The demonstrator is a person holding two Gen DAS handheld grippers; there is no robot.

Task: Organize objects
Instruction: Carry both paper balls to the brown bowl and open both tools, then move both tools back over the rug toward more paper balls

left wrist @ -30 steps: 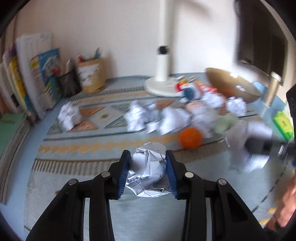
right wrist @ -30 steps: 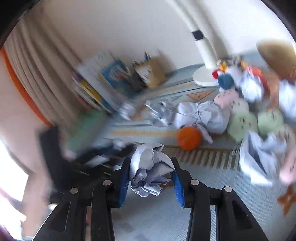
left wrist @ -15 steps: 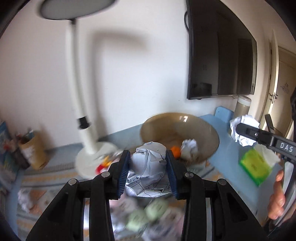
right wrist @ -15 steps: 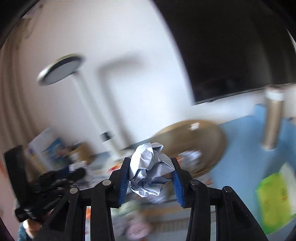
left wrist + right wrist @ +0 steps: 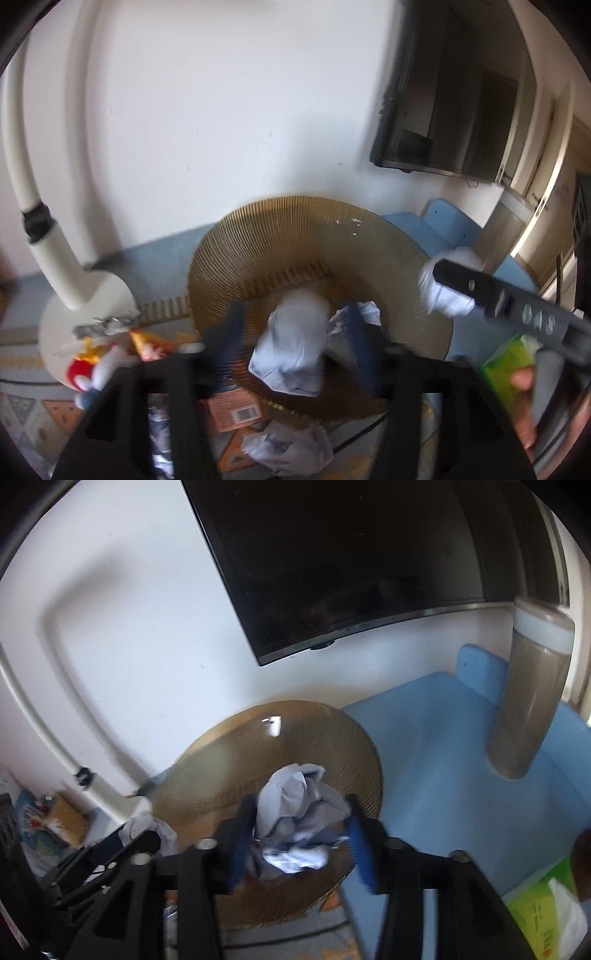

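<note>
A ribbed gold-brown bowl (image 5: 258,254) stands near the wall; it also shows in the right wrist view (image 5: 354,753). My left gripper (image 5: 295,343) has its jaws spread wide, and a crumpled paper ball (image 5: 291,350) sits loose between them over the bowl, blurred. Another paper ball (image 5: 365,312) lies in the bowl. My right gripper (image 5: 299,845) has its jaws apart too, with a crumpled paper ball (image 5: 295,823) between them over the bowl. The right gripper also appears in the left wrist view (image 5: 454,291) at the bowl's right rim.
A white lamp base (image 5: 85,306) and small toys (image 5: 96,365) sit left of the bowl. More crumpled paper (image 5: 288,446) lies on the patterned rug. A green tissue pack (image 5: 543,912), a tall grey bottle (image 5: 528,701) and a wall-mounted TV (image 5: 351,554) are to the right.
Both grippers moved in over the bowl and their jaws opened, letting go of the paper balls. The bowl now looks closer in both views.
</note>
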